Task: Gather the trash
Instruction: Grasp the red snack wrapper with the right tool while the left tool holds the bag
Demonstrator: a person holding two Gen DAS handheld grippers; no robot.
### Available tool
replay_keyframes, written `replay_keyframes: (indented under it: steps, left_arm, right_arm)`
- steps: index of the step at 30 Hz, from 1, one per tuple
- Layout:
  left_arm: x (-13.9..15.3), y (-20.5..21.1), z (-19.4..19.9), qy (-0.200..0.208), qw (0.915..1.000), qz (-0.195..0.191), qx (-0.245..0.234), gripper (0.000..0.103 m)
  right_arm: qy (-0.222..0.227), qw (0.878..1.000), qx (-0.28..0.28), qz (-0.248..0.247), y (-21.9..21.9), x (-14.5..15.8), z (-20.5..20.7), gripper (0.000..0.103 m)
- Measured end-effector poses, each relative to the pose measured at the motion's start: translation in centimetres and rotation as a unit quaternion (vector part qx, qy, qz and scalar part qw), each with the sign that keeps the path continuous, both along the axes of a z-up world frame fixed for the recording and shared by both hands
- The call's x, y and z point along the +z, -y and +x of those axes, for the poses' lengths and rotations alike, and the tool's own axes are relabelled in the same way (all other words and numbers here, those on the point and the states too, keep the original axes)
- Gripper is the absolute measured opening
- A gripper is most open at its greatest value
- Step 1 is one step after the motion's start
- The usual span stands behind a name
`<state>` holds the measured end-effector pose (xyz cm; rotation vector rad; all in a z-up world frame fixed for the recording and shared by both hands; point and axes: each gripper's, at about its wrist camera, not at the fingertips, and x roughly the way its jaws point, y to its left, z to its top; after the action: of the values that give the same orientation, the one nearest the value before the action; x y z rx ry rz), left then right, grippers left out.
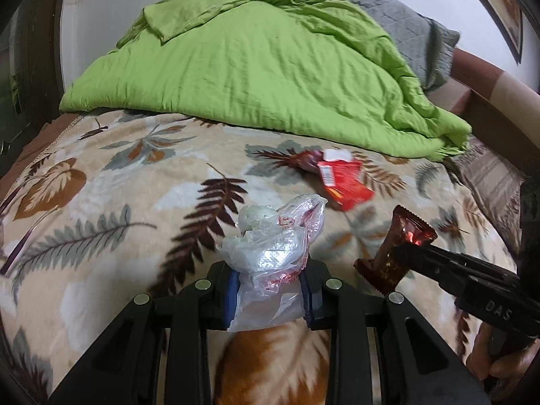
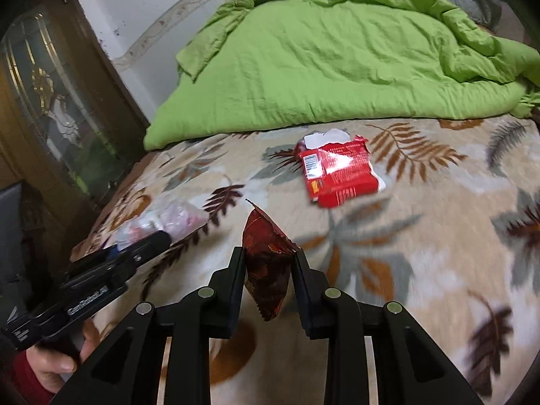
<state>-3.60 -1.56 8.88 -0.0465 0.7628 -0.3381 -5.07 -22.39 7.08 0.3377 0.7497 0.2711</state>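
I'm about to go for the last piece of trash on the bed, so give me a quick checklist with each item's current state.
1. Left gripper shut on the plastic bag: ok.
2. Right gripper shut on the brown wrapper: ok.
3. A free gripper for the red wrapper: not ok, both are full.
4. Red wrapper in plain sight on the blanket, nothing lying on it: ok.
5. A bin or trash bag to unload into: cannot tell, none in either view.
6. More trash under the green duvet: cannot tell.
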Motion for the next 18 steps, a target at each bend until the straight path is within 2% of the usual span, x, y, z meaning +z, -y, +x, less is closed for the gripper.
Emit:
replay_keyframes:
  steps: [8,12,18]
  left_arm:
    - [1.4,0.9,-7.0,0.021,0.9996,0.018,-0.011,0.028]
    - [0.7,1.9,-9.7,0.020,0.9990,0.038,-0.013,0.028]
    - [0.5,2.8,-12.8,0.035,0.9968,0.069,-0.019,0.028]
  right_arm:
    - [0.021,0.999,-0.024,-0.004,0.0,1.4,-7.7,0.030]
    - [0.010,0.999,-0.044,0.003,0.5,0.8,-9.9,0.030]
    - [0.012,0.999,-0.045,-0.004,0.3,0.7,-12.8,0.030]
